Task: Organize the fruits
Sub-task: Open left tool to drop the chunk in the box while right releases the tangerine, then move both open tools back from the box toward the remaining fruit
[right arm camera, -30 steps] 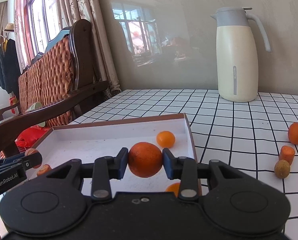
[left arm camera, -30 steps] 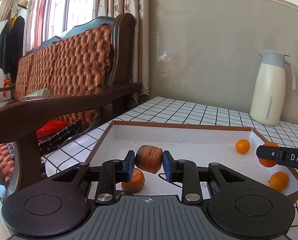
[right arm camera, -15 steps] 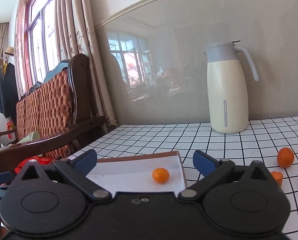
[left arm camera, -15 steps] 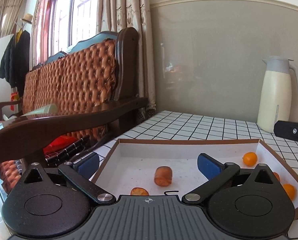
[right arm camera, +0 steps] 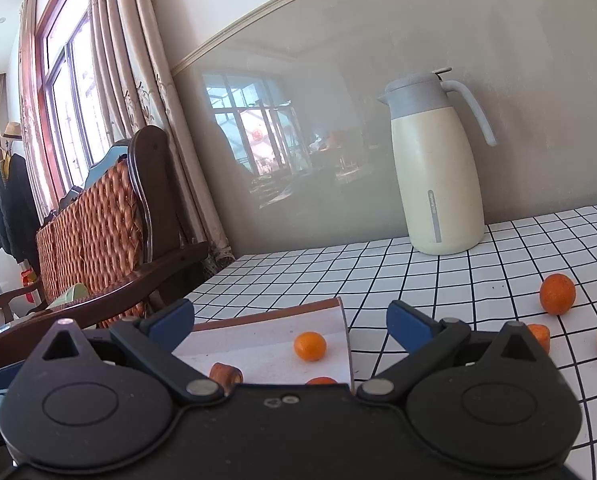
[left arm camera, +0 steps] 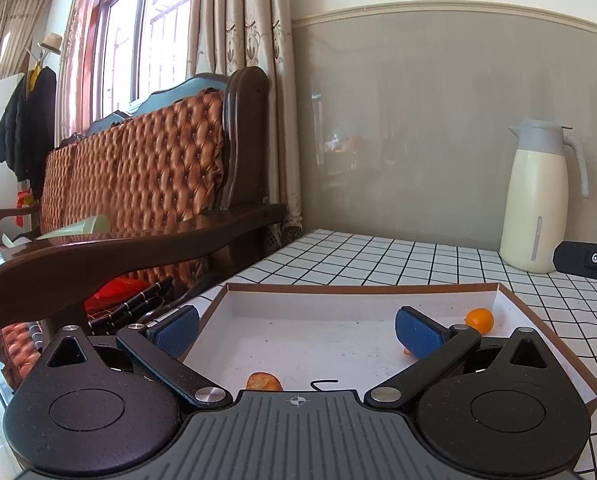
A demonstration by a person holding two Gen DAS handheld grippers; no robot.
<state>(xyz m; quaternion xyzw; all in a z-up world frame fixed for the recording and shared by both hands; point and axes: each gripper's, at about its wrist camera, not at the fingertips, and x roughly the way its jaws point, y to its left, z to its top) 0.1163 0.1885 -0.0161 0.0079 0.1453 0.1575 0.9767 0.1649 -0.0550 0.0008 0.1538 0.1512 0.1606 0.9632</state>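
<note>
Both your grippers gape empty: left gripper (left arm camera: 296,332) above the box (left arm camera: 546,354); right gripper (right arm camera: 290,322) behind a small orange (right arm camera: 309,346).

Small orange (right arm camera: 309,346) in white tray (left arm camera: 330,300); round oranges (right arm camera: 557,294) loose on table.

The shallow box (left arm camera: 362,290) is lying open-topped on the checked counter (left arm camera: 378,256), its floor mostly bare between a small orange (left arm camera: 479,320) near the far right corner and a brown piece (left arm camera: 263,381) at the near edge. A wooden sofa armrest (left arm camera: 138,248) is closing off the left side. A cream thermos jug (right arm camera: 434,176) is standing at the back wall, well apart from the box. Loose oranges (right arm camera: 557,294) are dotting the counter on the right.
</note>
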